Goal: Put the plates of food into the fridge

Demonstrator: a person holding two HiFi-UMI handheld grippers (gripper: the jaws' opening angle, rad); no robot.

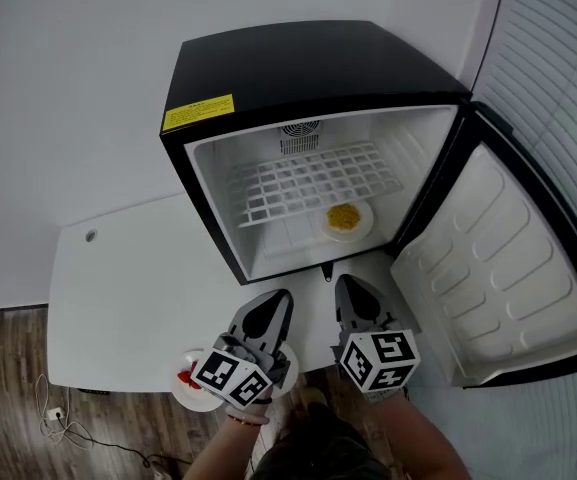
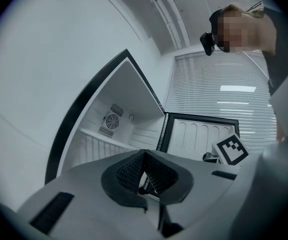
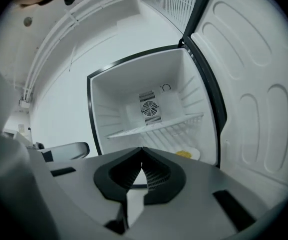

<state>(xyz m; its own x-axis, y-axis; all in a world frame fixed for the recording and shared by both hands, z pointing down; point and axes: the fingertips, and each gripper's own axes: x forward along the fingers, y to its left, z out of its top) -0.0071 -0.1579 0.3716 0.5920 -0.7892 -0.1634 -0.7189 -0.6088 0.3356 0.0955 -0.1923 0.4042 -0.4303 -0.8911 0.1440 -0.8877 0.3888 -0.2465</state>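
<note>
Shows a black mini fridge (image 1: 268,78), door open, on a white tabletop (image 1: 128,288), with a plate of yellow food (image 1: 347,219) on its floor at right, below the wire shelf (image 1: 308,183). Second plate (image 1: 190,378), with red food, at the tabletop's near edge, partly hidden by the left tool (image 1: 271,306). Left tool and right tool (image 1: 355,298) side by side before the opening, each with jaws together and empty.

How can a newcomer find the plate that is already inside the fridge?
Look into the open black mini fridge on the white table. On its floor, under the white wire shelf, right side, lies a round white plate. It alone carries yellow food.
</note>
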